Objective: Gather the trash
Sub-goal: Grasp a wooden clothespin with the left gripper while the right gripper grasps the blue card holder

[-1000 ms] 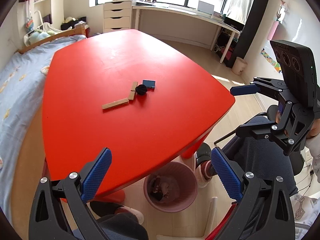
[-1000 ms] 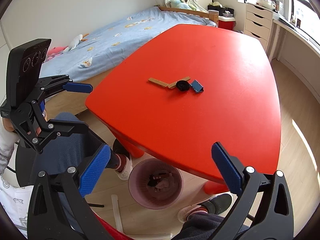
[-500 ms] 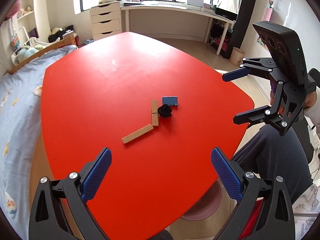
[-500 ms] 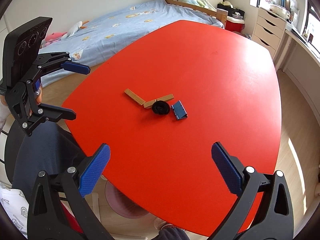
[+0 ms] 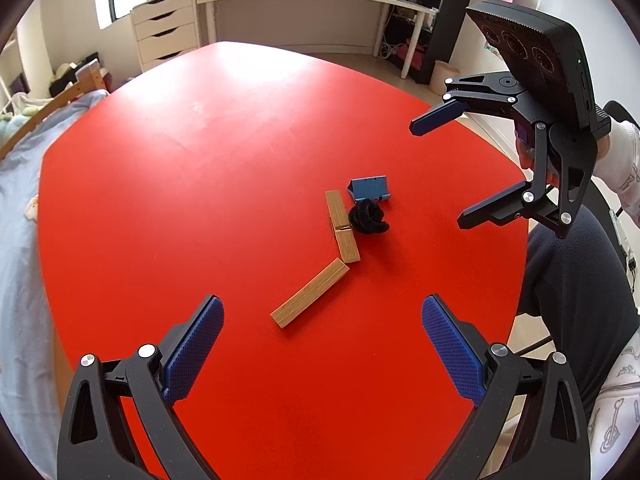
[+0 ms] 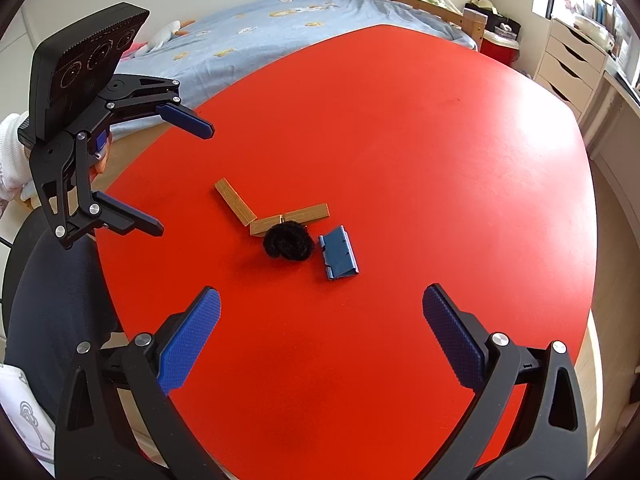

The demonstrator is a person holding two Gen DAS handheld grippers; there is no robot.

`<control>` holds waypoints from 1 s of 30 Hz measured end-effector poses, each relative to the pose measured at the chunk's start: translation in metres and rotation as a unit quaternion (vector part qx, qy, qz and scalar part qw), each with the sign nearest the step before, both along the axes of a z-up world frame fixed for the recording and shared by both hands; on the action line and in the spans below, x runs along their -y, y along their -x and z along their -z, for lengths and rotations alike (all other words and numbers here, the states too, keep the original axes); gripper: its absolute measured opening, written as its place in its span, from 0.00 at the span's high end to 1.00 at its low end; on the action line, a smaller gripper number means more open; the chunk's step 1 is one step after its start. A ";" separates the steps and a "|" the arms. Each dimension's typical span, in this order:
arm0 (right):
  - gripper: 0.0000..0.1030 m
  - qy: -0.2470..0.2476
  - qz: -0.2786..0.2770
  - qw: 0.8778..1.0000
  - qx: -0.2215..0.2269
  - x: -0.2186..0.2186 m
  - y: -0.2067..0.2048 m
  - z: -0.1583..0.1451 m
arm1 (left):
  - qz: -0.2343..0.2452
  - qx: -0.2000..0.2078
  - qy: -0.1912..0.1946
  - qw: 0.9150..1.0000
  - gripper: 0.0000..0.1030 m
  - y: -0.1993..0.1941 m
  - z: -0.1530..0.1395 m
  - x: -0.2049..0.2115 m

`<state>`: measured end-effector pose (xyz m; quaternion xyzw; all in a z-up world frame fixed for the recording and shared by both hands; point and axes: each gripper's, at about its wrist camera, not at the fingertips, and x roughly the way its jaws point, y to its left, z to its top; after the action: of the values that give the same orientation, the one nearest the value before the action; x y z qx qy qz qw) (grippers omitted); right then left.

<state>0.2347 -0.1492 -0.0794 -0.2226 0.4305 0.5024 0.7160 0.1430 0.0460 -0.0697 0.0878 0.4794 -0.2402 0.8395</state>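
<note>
Meanwhile, both claws hang wide and empty above the red desk [image 5: 168, 184]: left claw [image 5: 322, 354], right claw [image 6: 320, 340]. Mid-desk lie two wooden sticks [image 6: 236, 207], a black fuzzy wad [image 6: 287, 241] touching one, and a blue clip [image 6: 338, 258] just beside.

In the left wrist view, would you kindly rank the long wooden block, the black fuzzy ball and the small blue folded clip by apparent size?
1. Long wooden block, clearly largest, though also nearest the camera.
2. Black fuzzy ball and small blue folded clip: they look about alike, so I would not rank them.
</note>
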 end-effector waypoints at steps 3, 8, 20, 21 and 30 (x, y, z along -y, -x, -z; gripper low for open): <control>0.16 0.007 -0.003 1.000 -0.001 -0.005 -0.006 0.007 | 0.015 -0.002 -0.010 1.000 0.08 -0.005 0.007 0.002; 0.27 0.013 -0.011 1.000 0.000 -0.010 -0.010 0.016 | 0.032 -0.002 -0.010 0.999 0.14 -0.008 0.014 0.001; 0.57 0.013 -0.019 1.000 0.014 -0.015 -0.011 0.027 | 0.038 0.003 -0.028 0.999 0.67 -0.006 0.021 0.004; 0.61 0.013 -0.019 1.000 0.017 -0.015 -0.011 0.027 | 0.038 0.003 -0.029 0.999 0.75 -0.005 0.020 0.004; 0.79 0.014 -0.014 1.000 0.022 -0.015 -0.012 0.026 | 0.015 -0.002 -0.029 0.999 0.88 -0.002 0.019 0.004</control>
<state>0.2466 -0.1343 -0.1056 -0.2498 0.4179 0.5016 0.7151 0.1451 0.0424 -0.0887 0.1186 0.4865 -0.2390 0.8319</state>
